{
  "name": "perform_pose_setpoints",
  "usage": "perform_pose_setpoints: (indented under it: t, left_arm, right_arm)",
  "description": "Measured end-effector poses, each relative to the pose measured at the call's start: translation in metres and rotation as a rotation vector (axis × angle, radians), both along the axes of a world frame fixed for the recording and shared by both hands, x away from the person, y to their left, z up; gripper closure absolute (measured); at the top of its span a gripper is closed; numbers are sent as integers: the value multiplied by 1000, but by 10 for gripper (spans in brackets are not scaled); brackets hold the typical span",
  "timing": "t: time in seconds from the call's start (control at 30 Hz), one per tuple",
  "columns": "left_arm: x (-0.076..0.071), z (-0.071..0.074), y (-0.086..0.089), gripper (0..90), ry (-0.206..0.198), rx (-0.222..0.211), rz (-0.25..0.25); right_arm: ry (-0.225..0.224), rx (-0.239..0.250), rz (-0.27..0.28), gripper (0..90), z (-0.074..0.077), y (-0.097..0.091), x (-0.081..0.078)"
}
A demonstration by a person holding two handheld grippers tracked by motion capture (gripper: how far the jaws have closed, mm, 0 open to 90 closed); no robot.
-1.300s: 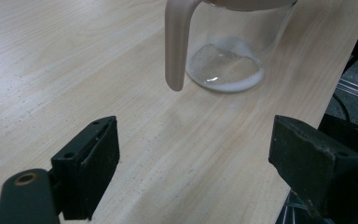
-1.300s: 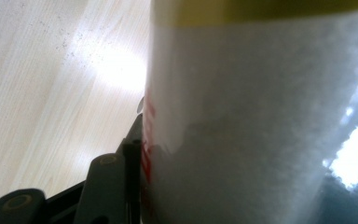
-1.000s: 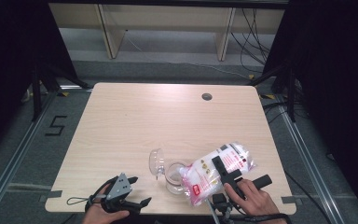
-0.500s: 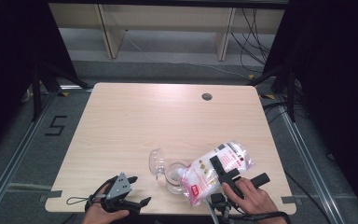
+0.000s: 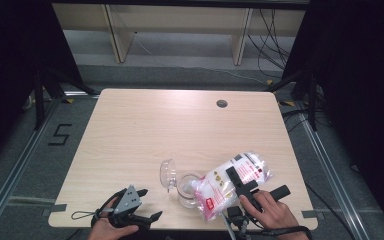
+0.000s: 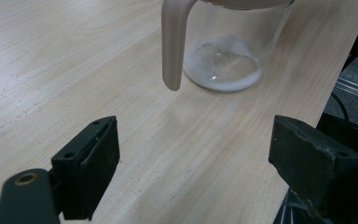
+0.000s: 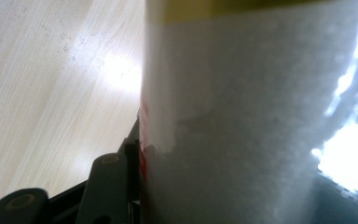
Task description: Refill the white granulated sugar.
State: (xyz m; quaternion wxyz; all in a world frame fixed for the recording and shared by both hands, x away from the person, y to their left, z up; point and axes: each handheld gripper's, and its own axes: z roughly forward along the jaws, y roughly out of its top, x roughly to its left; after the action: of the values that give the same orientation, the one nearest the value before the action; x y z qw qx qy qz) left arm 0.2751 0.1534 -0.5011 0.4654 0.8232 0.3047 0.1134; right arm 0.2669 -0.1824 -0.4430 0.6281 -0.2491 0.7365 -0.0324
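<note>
At the lower middle of the high view, the right tool (image 5: 240, 182) grips a tilted bag (image 5: 230, 182) of white grains over the glass jug (image 5: 187, 189) on the counter (image 5: 180, 130). A thin layer covers the jug's bottom, so most pouring looks left. The left tool (image 5: 140, 212) waits wide and empty at lower left.

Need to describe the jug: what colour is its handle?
Beige, on the clear glass jug's curved handle; left gripper view shows it best.

Light wooden table (image 5: 145, 130) with a round cable hole (image 5: 222, 103) near its far edge; grey floor (image 5: 180, 75) beyond; pale shelving unit (image 5: 175, 20) behind; black curtains (image 5: 360, 100) at both sides
</note>
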Motion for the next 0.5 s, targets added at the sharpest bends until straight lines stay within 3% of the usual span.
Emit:
perform_pose_setpoints:
  t: [0.23, 0.27, 0.33, 0.5]
  left_arm:
    - [0, 0, 0, 160, 0, 0, 0]
    - [0, 0, 0, 160, -6, 7, 4]
    - [0, 0, 0, 160, 1, -4, 2]
    - [1, 0, 1, 160, -4, 12, 2]
  right_arm:
    - [14, 28, -14, 525, 1, -2, -1]
    - [27, 86, -42, 525, -3, -4, -2]
    - [20, 26, 0, 526, 0, -2, 1]
    - [14, 20, -12, 526, 1, -2, 0]
